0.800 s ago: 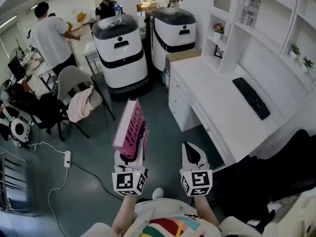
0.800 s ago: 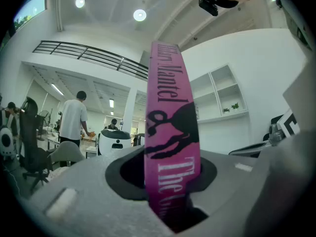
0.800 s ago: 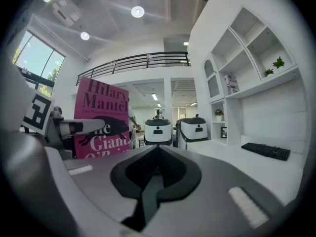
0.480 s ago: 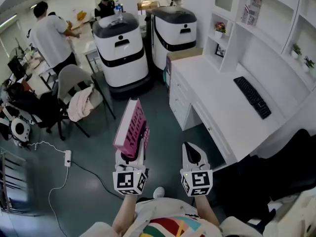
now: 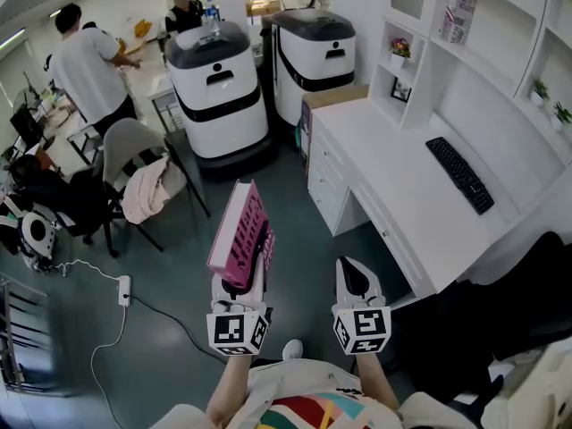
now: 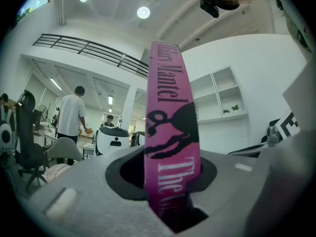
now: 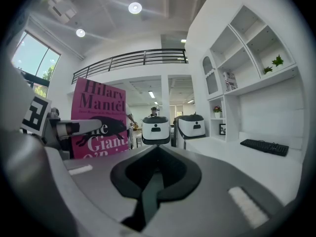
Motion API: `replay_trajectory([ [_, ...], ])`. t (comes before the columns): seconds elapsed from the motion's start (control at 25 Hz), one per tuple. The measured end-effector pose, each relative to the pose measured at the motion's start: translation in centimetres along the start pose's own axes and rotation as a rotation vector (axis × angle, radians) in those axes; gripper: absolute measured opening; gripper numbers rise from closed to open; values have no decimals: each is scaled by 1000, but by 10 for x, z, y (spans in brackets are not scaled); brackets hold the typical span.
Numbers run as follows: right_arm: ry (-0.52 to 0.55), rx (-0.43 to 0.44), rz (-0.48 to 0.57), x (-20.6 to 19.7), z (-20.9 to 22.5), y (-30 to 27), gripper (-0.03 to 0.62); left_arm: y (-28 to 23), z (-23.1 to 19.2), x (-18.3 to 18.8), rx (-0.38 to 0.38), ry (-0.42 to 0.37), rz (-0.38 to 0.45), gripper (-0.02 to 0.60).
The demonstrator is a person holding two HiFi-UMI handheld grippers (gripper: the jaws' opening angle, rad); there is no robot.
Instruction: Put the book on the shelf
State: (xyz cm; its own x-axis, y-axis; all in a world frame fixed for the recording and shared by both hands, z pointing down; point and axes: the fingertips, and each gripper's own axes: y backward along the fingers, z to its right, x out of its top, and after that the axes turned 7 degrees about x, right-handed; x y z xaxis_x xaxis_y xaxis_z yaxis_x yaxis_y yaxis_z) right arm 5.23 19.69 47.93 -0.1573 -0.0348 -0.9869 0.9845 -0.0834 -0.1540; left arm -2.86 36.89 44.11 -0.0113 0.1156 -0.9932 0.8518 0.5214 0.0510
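The fingers of the left gripper (image 6: 170, 191) are closed narrow on the lower edge of a pink paperback book with black and white lettering (image 6: 170, 117), pinching it across its thickness. In the left gripper view the spine faces the camera and rises straight up out of the grip. In the head view the book (image 5: 238, 231) stands on its long axis above that gripper (image 5: 242, 277), leaning a little away from the person, with its front cover turned toward the right gripper (image 5: 356, 277). The fingers of the right gripper are drawn together with nothing between them.

Further out, the book hangs over the dark grey-green floor (image 5: 295, 195), well apart from any furniture. The white worktop (image 5: 393, 177) carrying a black keyboard (image 5: 458, 175) lies ahead and to the right. The white wall shelf with open compartments (image 5: 425, 25) rises behind it, further right and higher.

So the shelf lies ahead and to the right of the book, past the empty right gripper and across the worktop, and the hand that holds the book is the farther of the two. The carry probably has to swing right and forward and upward. Keeping the book upright would let it slide edge-first into a compartment, while the right gripper keeps out of its path
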Motion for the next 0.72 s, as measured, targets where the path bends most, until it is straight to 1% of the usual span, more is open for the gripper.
replay_trajectory([
  [0.16, -1, -42, -3, -5, -3, -13, 3, 0, -23, 5, 9, -39, 27, 141],
  [0.28, 0, -58, -2, -12, -11, -18, 3, 2, -47, 7, 32, -50, 50, 141],
  [0.4, 14, -59, -6, -10, -15, -20, 3, -8, -67, 6, 68, -36, 54, 140],
  [0.52, 37, -86, -35, -9, -6, -20, 3, -16, -74, 1, 85, -8, 41, 140],
  [0.6, 20, -101, -30, -8, 3, -26, 3, -18, -76, 0, 90, -4, 44, 141],
  [0.72, -2, -90, -9, -4, 8, -37, 3, -21, -76, -4, 94, 0, 42, 140],
])
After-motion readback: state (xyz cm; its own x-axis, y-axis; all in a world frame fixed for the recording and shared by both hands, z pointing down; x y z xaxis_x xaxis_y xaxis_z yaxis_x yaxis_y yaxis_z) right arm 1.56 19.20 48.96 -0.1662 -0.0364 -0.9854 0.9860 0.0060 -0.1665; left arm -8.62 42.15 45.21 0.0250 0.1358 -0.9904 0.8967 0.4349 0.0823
